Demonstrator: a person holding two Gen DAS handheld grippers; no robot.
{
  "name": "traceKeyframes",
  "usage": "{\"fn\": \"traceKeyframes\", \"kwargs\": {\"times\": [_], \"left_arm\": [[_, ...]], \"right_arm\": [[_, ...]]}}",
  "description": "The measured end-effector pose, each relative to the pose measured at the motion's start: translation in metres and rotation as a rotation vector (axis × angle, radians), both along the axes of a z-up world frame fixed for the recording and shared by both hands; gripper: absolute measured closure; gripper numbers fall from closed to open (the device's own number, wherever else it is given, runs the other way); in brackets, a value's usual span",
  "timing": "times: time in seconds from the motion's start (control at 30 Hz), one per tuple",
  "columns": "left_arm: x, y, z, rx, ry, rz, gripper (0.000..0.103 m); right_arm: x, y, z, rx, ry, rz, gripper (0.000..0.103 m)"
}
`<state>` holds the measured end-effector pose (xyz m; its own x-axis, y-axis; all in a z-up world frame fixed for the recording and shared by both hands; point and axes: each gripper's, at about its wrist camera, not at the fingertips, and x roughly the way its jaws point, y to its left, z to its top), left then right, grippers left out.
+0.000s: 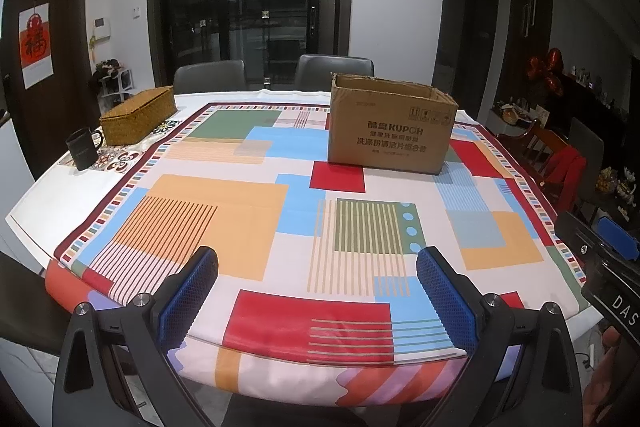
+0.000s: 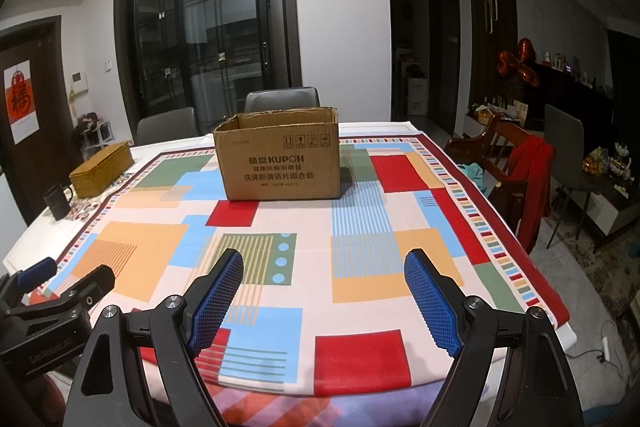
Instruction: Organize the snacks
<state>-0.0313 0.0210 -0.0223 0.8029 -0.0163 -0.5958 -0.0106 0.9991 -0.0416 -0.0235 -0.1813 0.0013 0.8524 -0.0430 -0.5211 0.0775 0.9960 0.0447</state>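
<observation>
No snacks showed on desk (image 1: 248, 259). Open box (image 1: 390, 125) stood near far edge, inside hidden: snacks packed or not brought, unclear. Left tongs (image 1: 317, 281), right tongs (image 2: 324, 285) released, empty, at near edge.

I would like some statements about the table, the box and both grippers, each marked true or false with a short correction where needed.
1. The cardboard box is open at the top. True.
2. The left gripper holds a snack. False: its jaws are open with nothing between them.
3. The black mug stands near the woven basket. True.
4. The right gripper is shut. False: it is open and holds nothing.
5. Snacks lie on the tablecloth in front of the box. False: no snacks show there.
</observation>
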Motion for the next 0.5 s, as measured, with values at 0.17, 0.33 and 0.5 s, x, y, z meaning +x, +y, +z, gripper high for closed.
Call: {"fn": "traceKeyframes", "kwargs": {"times": [0.17, 0.33, 0.5], "left_arm": [[0.0, 0.0008, -0.0016, -0.005, 0.009, -0.005, 0.002], [0.0, -0.0006, -0.0028, -0.004, 0.012, -0.006, 0.002], [0.0, -0.001, -0.0041, -0.003, 0.013, -0.005, 0.002]], "right_arm": [[-0.0001, -0.0001, 0.0, -0.001, -0.001, -0.001, 0.019], [-0.0002, 0.0001, -0.0001, 0.001, 0.0, -0.001, 0.019], [-0.0003, 0.0, -0.0001, -0.002, -0.003, -0.001, 0.019]]}}
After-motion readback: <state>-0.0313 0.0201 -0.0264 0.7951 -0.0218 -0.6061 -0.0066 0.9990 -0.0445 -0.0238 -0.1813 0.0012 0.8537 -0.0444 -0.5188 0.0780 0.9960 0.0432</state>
